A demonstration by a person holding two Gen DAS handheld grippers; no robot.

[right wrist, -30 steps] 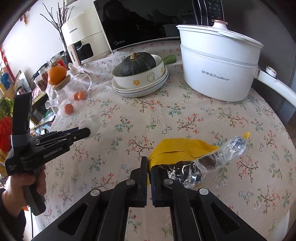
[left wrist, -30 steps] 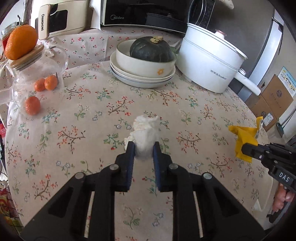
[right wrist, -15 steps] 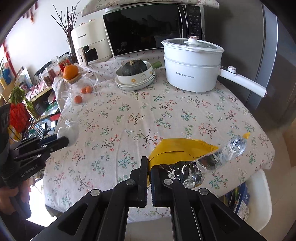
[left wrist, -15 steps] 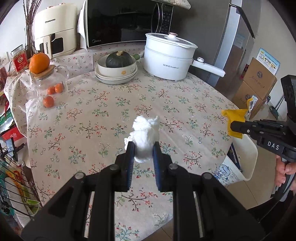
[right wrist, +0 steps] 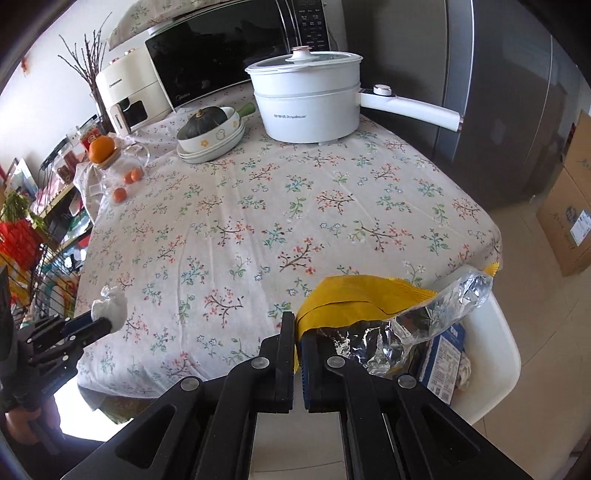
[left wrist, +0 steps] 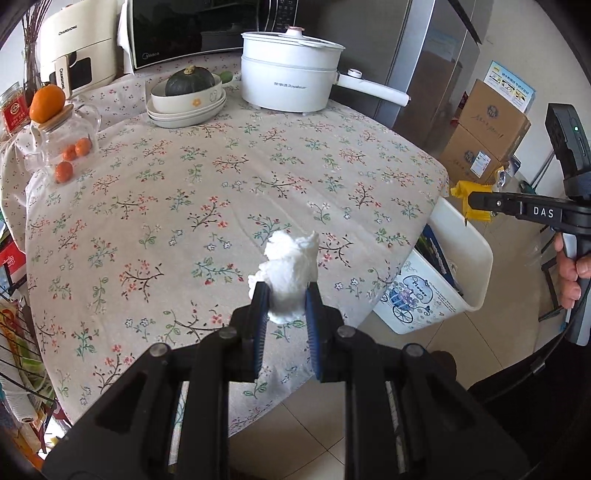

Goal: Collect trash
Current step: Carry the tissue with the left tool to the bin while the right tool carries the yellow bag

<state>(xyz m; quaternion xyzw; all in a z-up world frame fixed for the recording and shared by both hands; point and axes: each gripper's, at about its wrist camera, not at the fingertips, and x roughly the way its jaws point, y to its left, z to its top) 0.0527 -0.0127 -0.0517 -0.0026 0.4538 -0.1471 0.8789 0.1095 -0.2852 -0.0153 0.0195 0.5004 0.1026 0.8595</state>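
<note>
My left gripper (left wrist: 283, 295) is shut on a crumpled white tissue (left wrist: 290, 271) and holds it above the table's front edge; it also shows in the right wrist view (right wrist: 107, 323). My right gripper (right wrist: 297, 328) is shut on a yellow snack wrapper (right wrist: 360, 299) with a silver foil inside, held over the white trash bin (right wrist: 506, 354). In the left wrist view the right gripper (left wrist: 476, 201) with the wrapper (left wrist: 461, 192) hangs above the bin (left wrist: 465, 254) beside the table.
The floral-cloth table (left wrist: 221, 192) holds a white pot (left wrist: 291, 70), a bowl with a dark squash (left wrist: 188, 83), a glass jar with oranges (left wrist: 62, 144) and a microwave (left wrist: 199, 29). Cardboard boxes (left wrist: 484, 136) stand on the floor at right.
Both grippers have pulled back and up from the table with their trash. The right gripper has moved right, over the bin.
</note>
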